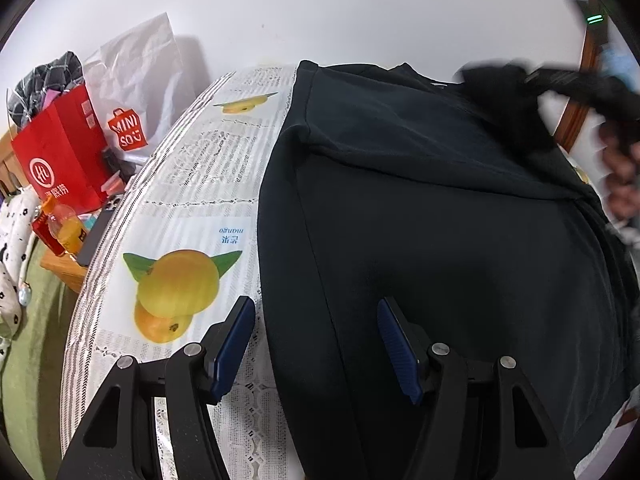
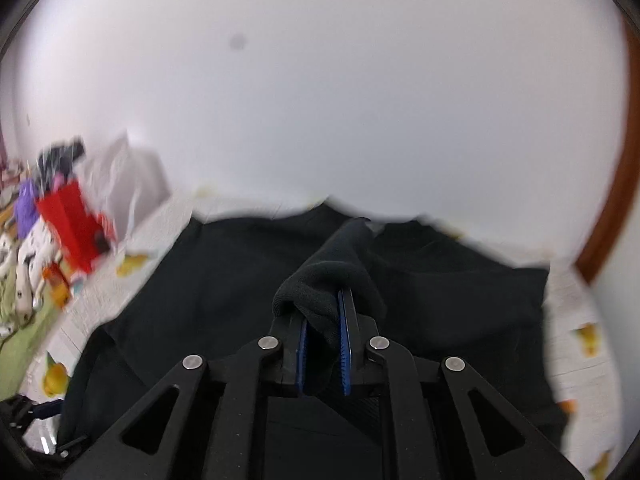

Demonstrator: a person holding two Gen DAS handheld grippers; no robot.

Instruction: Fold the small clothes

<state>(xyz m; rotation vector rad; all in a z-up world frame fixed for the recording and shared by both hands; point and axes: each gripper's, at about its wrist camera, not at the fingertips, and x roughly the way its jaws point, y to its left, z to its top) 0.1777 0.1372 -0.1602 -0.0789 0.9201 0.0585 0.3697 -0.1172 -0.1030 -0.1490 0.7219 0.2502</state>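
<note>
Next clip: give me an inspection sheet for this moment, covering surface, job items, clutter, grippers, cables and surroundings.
Surface: white lace tablecloth printed with mangoes, mostly covered.
Job's things: black knit T-shirt spread flat, one sleeve folded inward; a fold of its fabric lifted.
Clutter: red paper bag, white Miniso bag, orange drink bottle, beside the table.
Grippers: left gripper open above the shirt's edge; right gripper shut on the black fabric.
Cables: nothing seen.
Surroundings: plain white wall, brown wooden frame.
</note>
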